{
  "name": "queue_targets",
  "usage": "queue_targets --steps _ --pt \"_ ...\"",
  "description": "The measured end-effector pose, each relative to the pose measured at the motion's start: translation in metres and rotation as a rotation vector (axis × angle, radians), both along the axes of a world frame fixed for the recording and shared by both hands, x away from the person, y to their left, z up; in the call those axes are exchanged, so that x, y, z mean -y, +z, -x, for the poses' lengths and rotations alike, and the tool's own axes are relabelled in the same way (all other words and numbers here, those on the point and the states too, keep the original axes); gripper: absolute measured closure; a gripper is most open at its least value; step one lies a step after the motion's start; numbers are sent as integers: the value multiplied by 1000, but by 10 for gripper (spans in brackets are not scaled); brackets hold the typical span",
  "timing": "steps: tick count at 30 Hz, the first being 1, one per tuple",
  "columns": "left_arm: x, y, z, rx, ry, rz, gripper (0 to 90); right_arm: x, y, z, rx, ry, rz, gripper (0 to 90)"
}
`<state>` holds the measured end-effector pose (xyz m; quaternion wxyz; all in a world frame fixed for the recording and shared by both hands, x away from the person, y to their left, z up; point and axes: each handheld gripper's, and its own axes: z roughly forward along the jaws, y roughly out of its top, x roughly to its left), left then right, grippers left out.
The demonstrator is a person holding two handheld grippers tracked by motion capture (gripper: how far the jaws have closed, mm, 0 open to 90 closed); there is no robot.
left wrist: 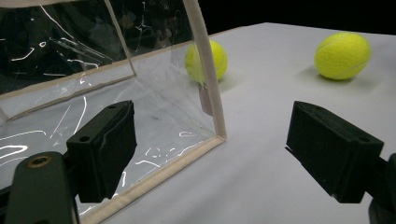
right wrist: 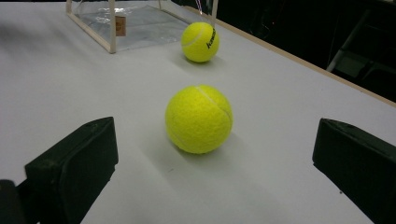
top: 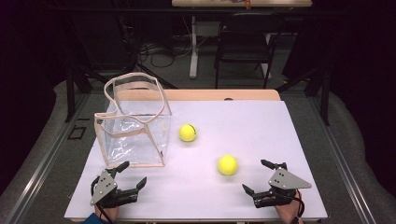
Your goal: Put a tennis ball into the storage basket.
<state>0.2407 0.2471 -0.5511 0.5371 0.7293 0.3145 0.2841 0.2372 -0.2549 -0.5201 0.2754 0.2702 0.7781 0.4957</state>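
A: How are the two hands posed at the near edge of the table (top: 261, 116)?

B: Both come in low from the near side. The left gripper (top: 132, 173) lies at the near left, jaws spread wide with nothing between them, aimed at the near corner of the clear plastic bag (top: 135, 122). The right gripper (top: 258, 176) sits at the near right, its jaws also wide apart and bare.

A: And the nearer tennis ball (top: 228, 164)?

B: It rests on the white tabletop just left of and beyond the right gripper, apart from the jaws. It is bright yellow-green, fuzzy, with a pale curved seam.

A: What lies farther off?

B: A second tennis ball (top: 187, 132), with dark lettering, sits just right of the bag. The bag stands upright at the far left, transparent with beige trim and looped handles.
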Motion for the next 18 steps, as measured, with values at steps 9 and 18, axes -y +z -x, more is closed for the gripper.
queue_targets --steps 9,18 --pt "-1 0 0 2 2 -1 160 0 2 -2 -7 -5 7 0" --pt "-2 1 1 8 16 5 160 -3 6 -5 -46 -18 20 0"
